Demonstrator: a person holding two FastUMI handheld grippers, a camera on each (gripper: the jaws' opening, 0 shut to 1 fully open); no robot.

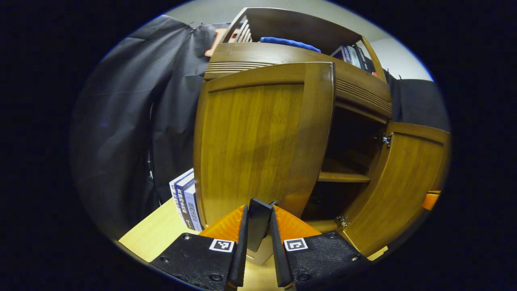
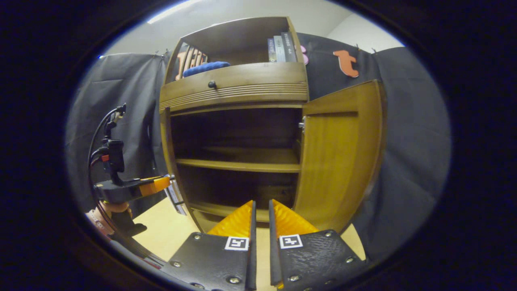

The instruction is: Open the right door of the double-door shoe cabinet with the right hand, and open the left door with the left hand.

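Both doors of the shoe cabinet stand swung out, so with my left gripper pinching the left door edge I'd pull steadily outward, while my right gripper, pressed nearly together, holds nothing near the right door.

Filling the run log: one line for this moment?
left door: open, left gripper shut on its edge | right door: open | right gripper: shut, free

text: none legible | book spines: print too blurred
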